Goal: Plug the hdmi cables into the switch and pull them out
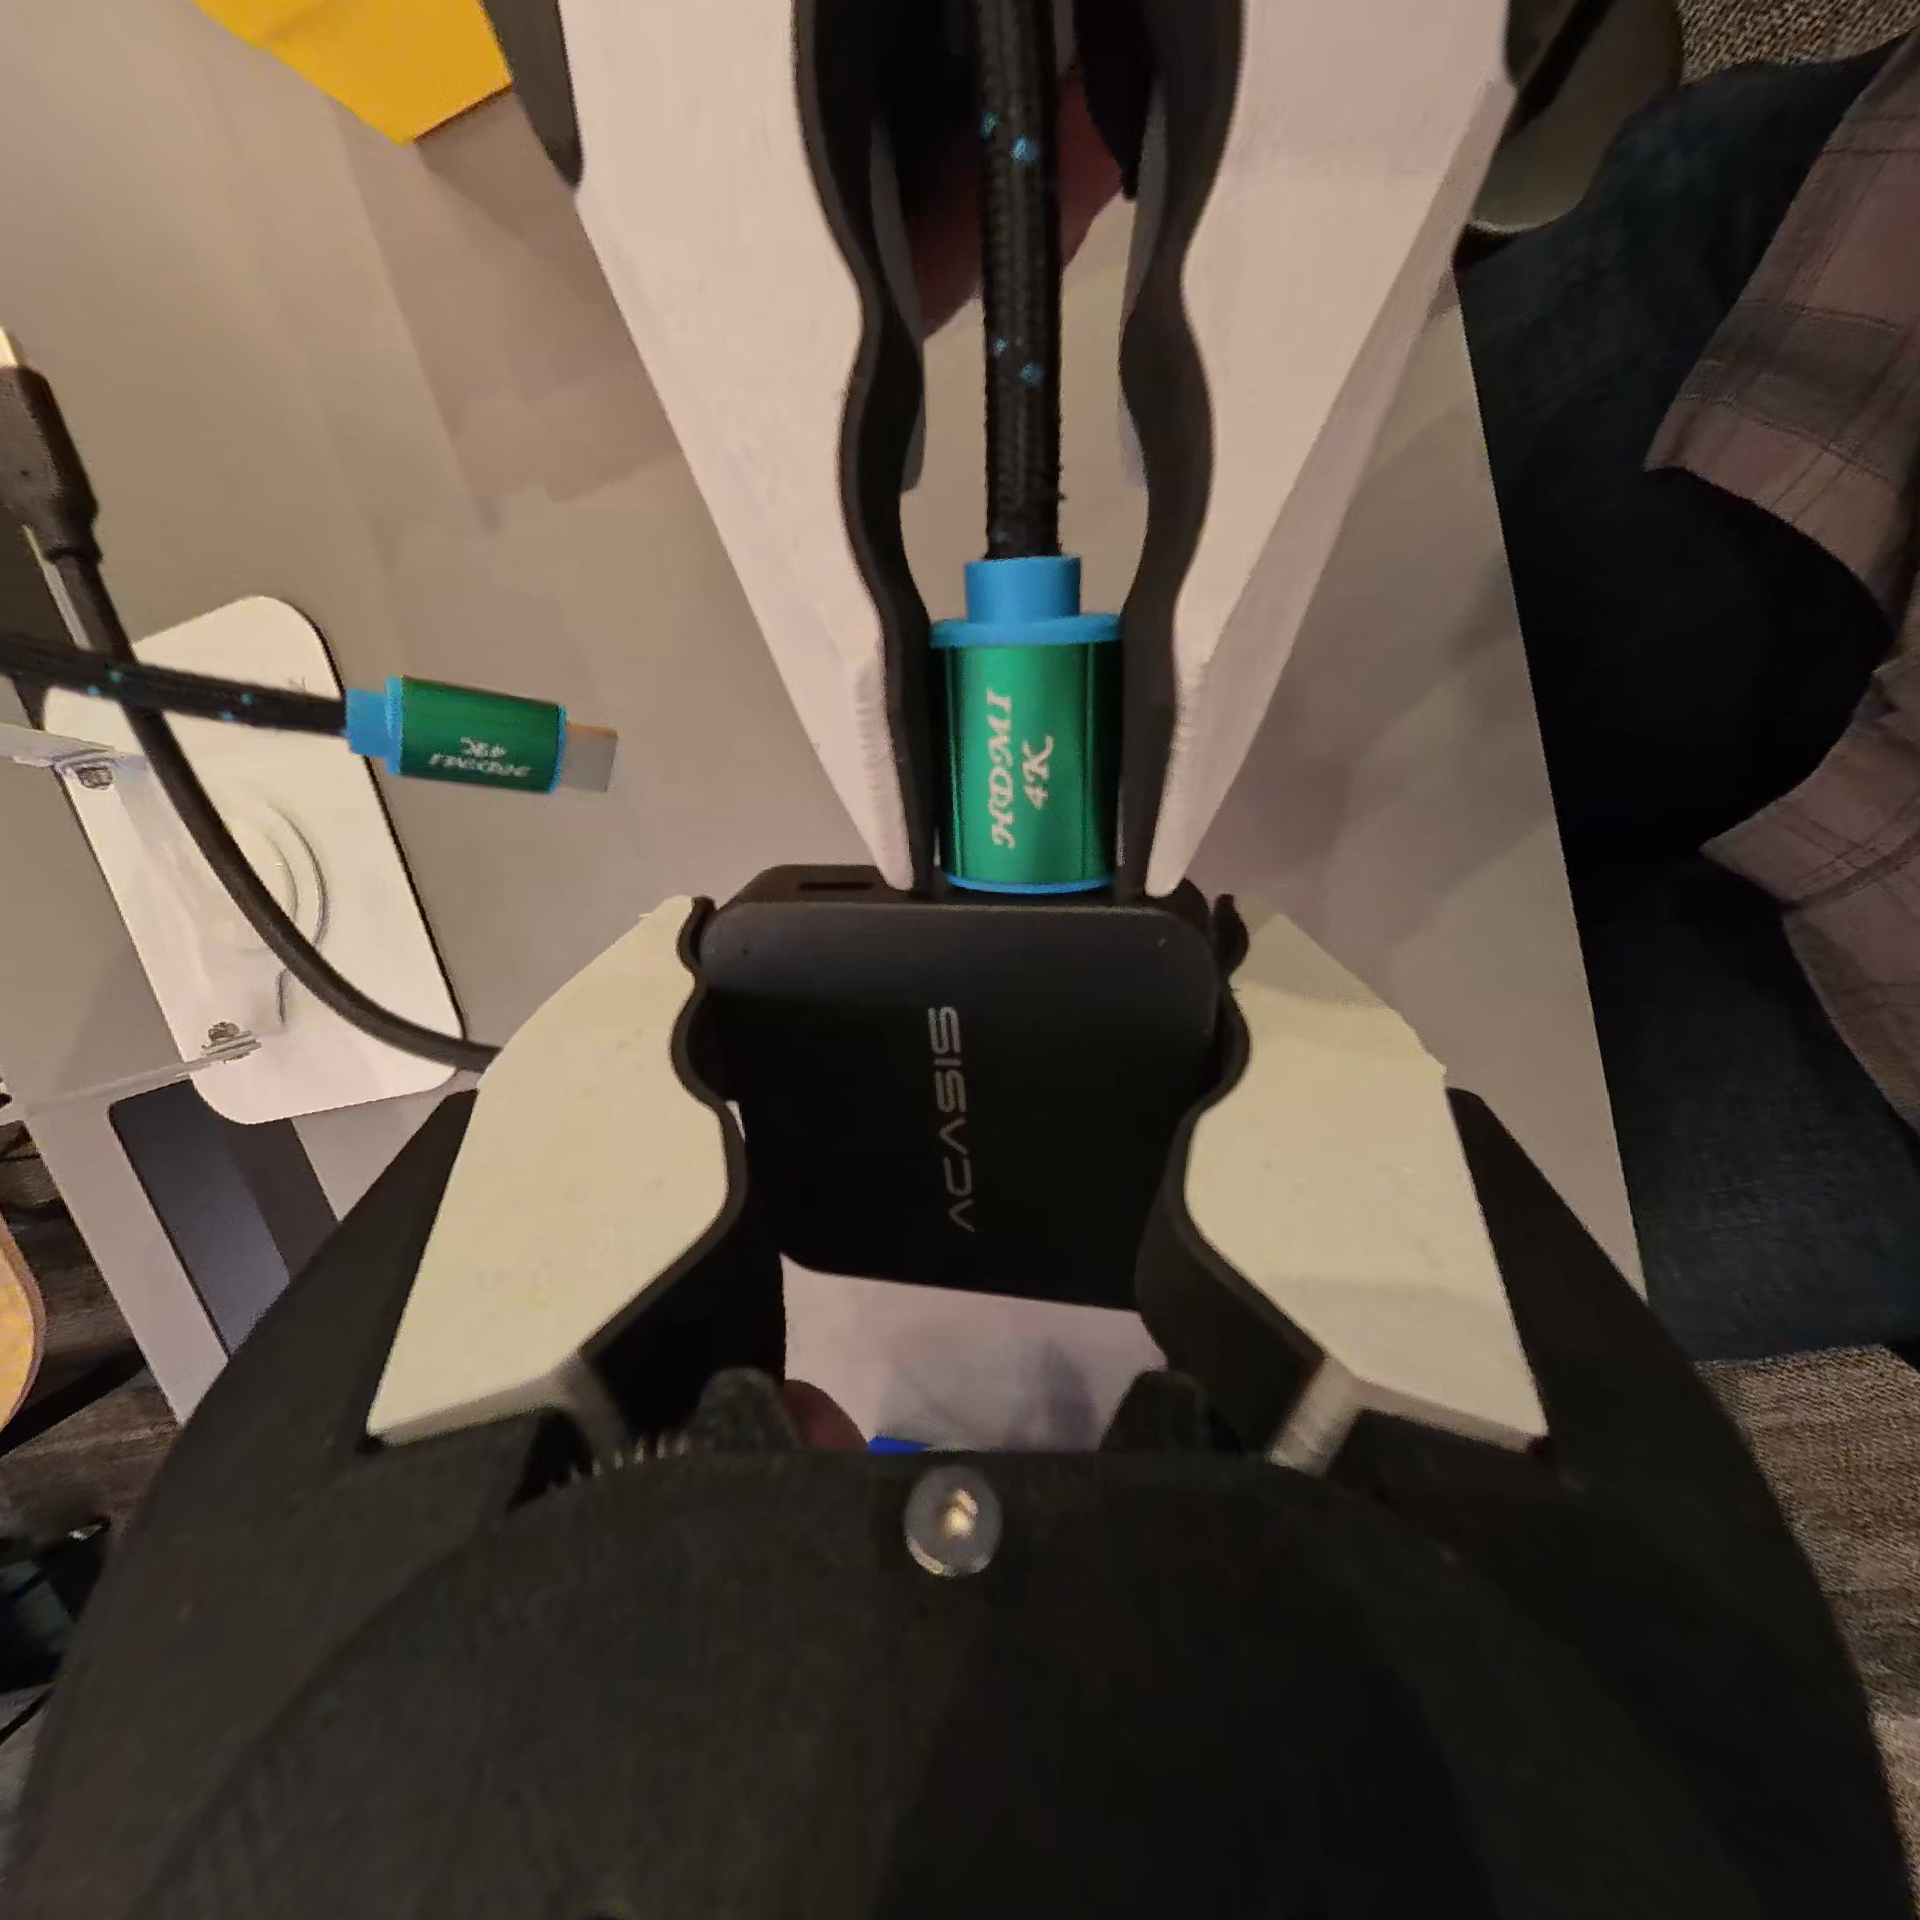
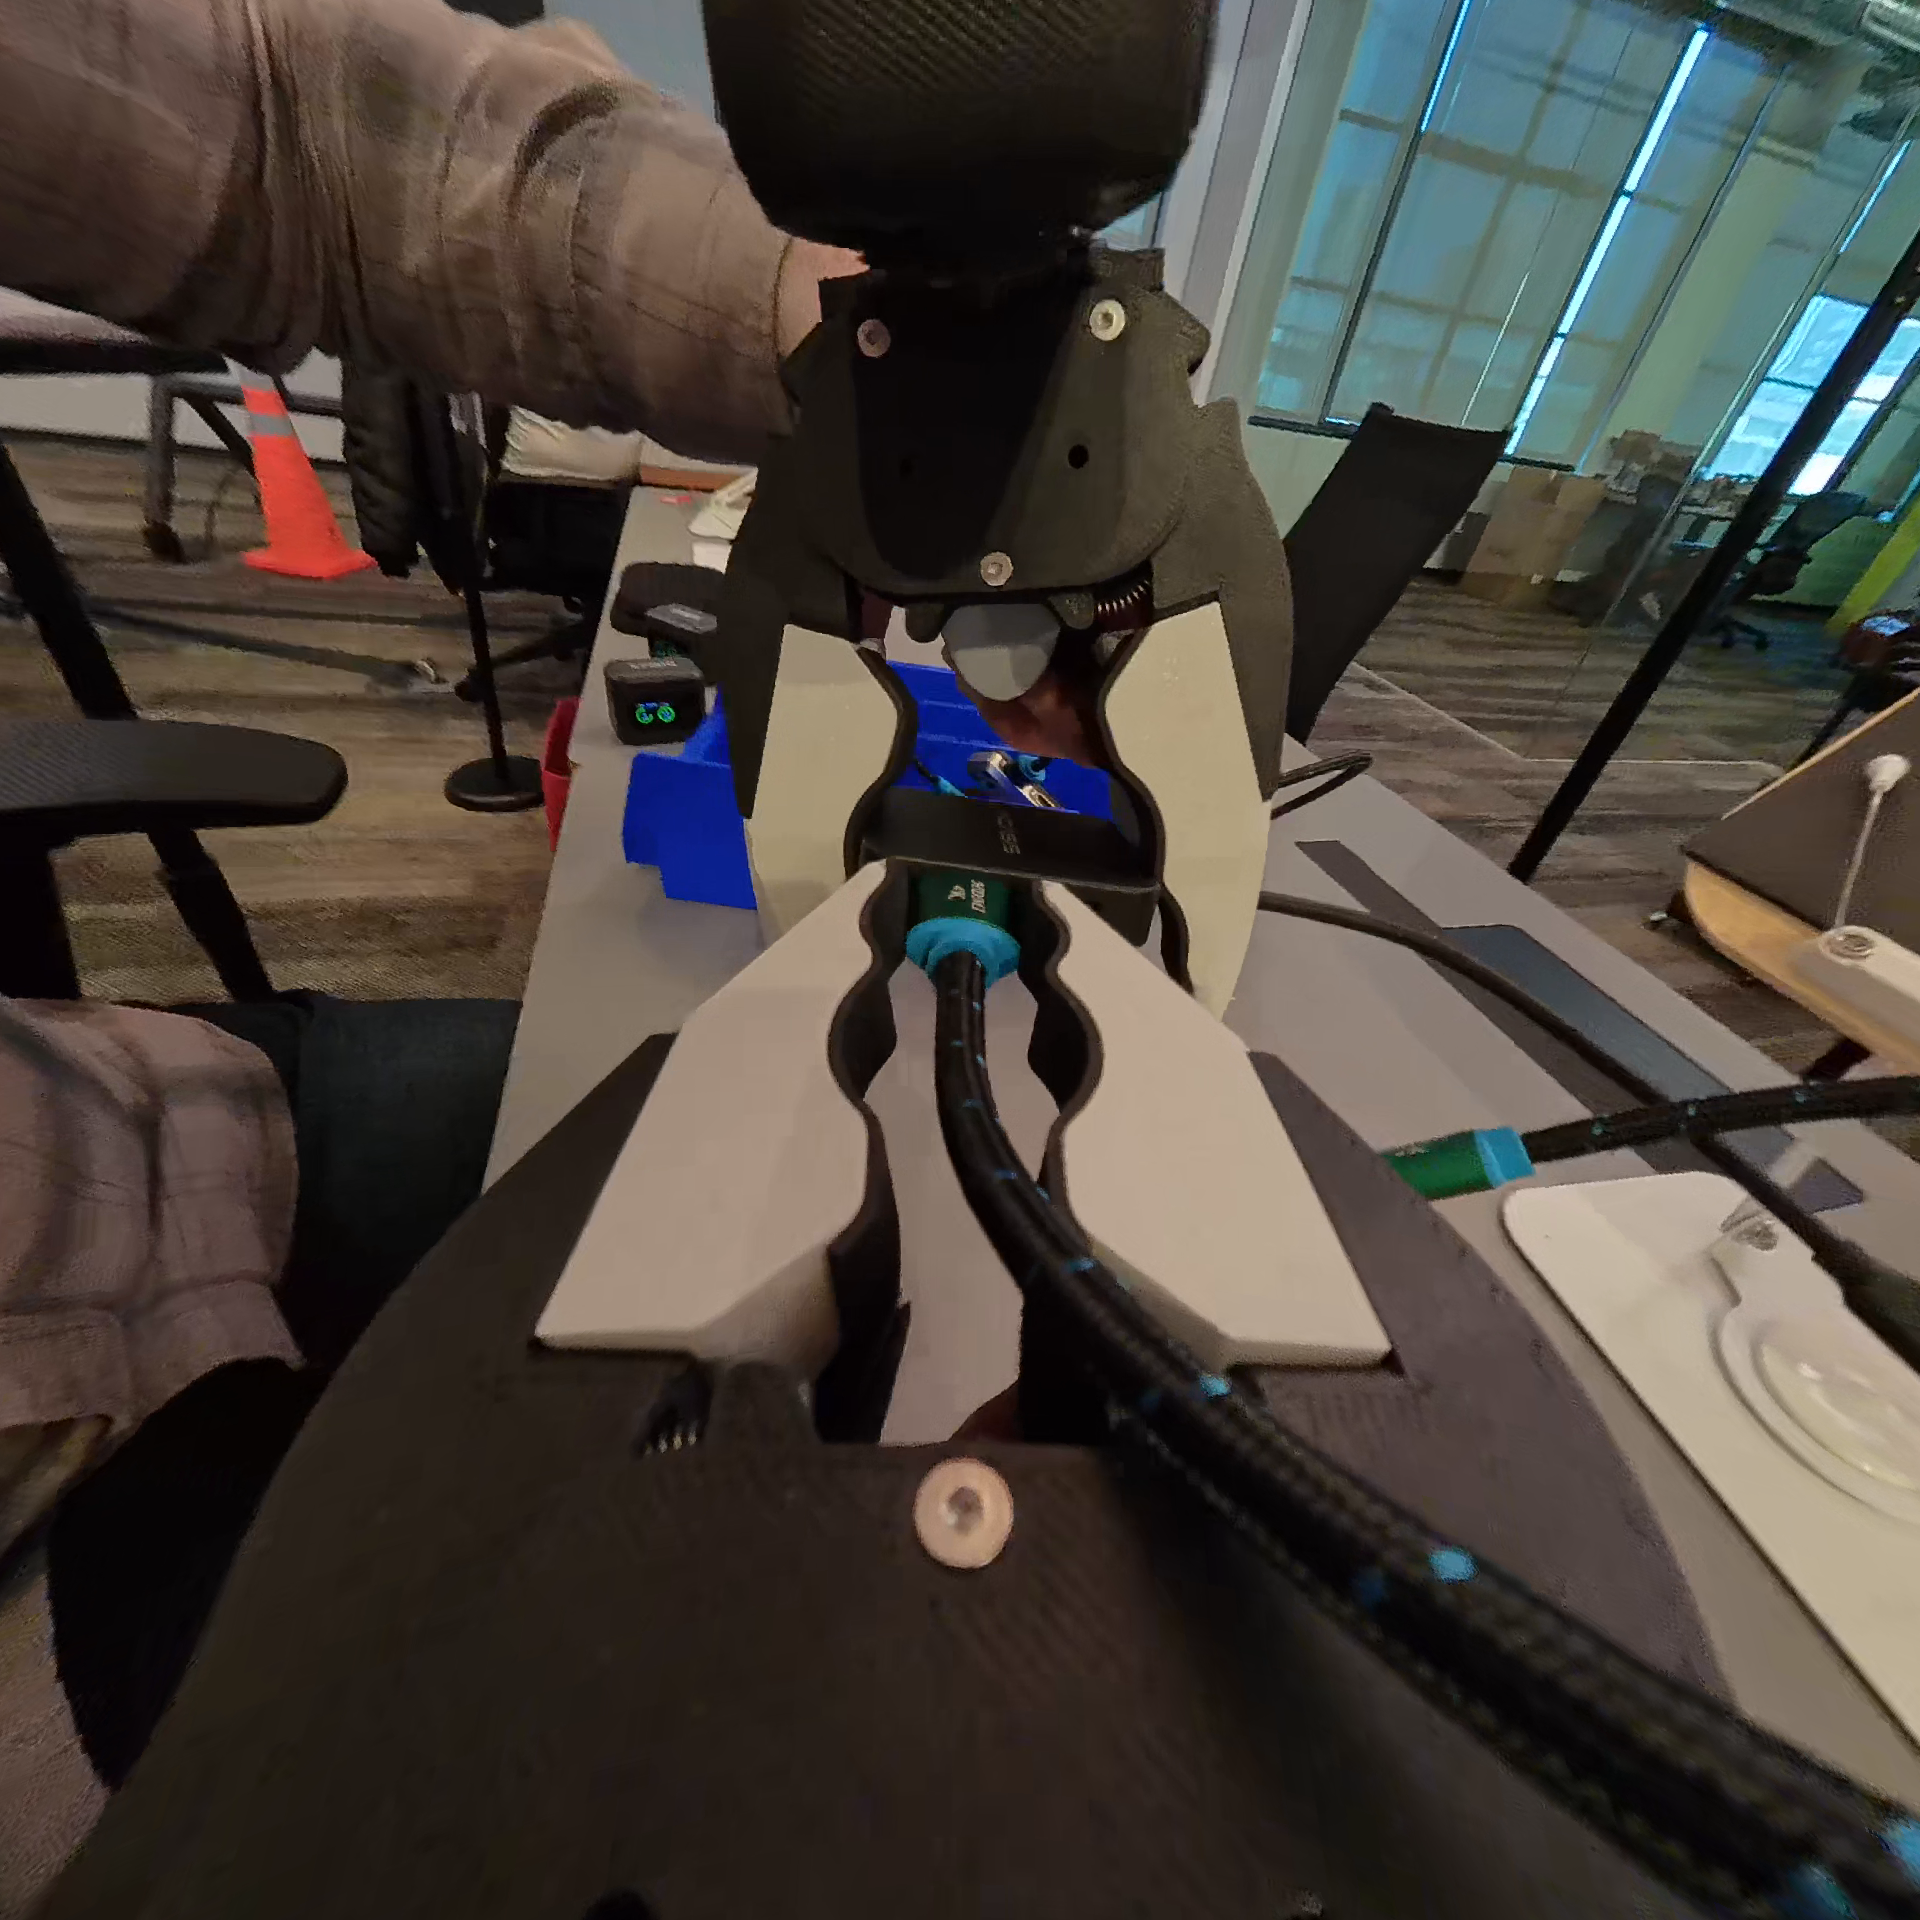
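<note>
Left gripper (image 1: 956,914), lower centre of the left wrist view, clamps the black switch (image 1: 956,1091); right gripper (image 2: 961,914) pinches the green HDMI plug (image 1: 1023,758), seated at the switch's top edge. Risk: off-axis pull could bend the connector or twist the switch free. A second plug (image 1: 473,736) hangs centre left. Printed lettering marks switch and plugs.

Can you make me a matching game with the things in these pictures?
Things:
1. Black box-shaped switch
2. Green metal plug on the black braided cable
3. Second green metal plug
4. Blue plastic bin

Places:
A. Loose, beside the white plate
B. Held in the left tongs
C. On the grey table, behind the tongs
D. Gripped by the right tongs, against the switch

Pairs: 1-B, 2-D, 3-A, 4-C
</note>
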`<state>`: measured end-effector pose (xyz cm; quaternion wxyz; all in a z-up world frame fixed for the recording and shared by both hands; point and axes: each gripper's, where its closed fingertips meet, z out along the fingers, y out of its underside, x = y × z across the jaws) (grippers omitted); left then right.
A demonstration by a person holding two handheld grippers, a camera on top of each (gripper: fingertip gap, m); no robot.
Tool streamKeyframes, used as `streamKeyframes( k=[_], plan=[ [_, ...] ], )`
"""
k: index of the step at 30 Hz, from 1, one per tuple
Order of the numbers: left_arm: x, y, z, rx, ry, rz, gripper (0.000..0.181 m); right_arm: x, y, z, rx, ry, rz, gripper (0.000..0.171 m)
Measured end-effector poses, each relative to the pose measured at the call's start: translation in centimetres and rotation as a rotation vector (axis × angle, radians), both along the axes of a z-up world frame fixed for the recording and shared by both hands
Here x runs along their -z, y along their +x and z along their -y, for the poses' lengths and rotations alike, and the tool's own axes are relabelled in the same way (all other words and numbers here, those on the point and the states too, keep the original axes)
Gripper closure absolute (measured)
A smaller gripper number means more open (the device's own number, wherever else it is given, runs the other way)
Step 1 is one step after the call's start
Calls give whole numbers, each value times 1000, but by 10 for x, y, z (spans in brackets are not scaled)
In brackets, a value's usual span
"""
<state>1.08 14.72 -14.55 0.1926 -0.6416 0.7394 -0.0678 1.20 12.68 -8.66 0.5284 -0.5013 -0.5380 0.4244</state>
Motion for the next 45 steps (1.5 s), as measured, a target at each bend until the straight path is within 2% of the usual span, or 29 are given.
streamKeyframes(
  k=[6,17,28,33,36,38,41,45],
  plan=[
    [-1,-1,1,-10,-13,34,94,-3,-3,1,46,69,21,153],
    [-8,1,-2,-12,80,44,93,-11,1,2,-97,-208,-128,155],
    [-8,0,-2,-74,3,72,94,-14,-1,-4,66,41,-16,154],
    [-12,2,-2,-54,33,87,94,-18,0,-1,-33,-130,-118,153],
    [1,-24,-15,-13,167,-73,94,-38,20,-3,-113,-256,-273,153],
    [6,-30,-8,-84,62,-8,94,-35,33,-14,-53,-199,-216,153],
    [2,-33,-12,-79,136,-29,94,-33,35,-20,-39,-213,-219,153],
    [-7,-31,-14,-118,146,24,94,-16,23,-14,-40,-187,-116,152]
  ],
)
